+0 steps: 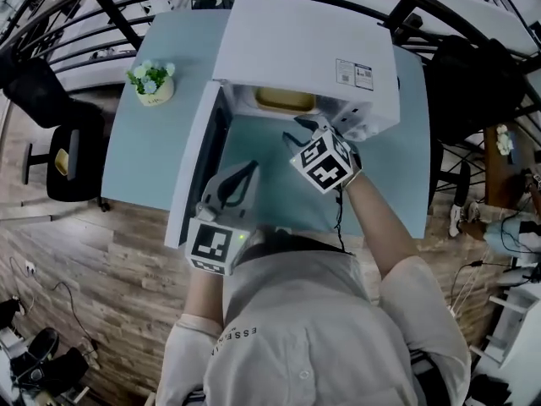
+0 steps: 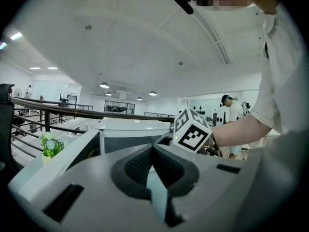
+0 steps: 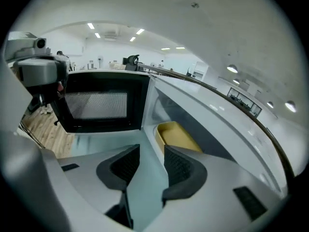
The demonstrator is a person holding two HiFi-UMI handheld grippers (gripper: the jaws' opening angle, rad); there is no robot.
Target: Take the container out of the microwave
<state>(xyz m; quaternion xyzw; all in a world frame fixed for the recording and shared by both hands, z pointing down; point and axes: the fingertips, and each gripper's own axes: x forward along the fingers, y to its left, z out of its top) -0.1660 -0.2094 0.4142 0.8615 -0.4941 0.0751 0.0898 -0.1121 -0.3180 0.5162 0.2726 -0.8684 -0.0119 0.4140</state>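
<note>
Inside open microwave, yellow container at twelve o'clock of spread, empty right gripper (left gripper pressed together).

Yellow container half hidden under the microwave top

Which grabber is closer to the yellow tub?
The right gripper, at the mouth of the microwave beside the yellow container; the left gripper hangs back by the open door.
</note>
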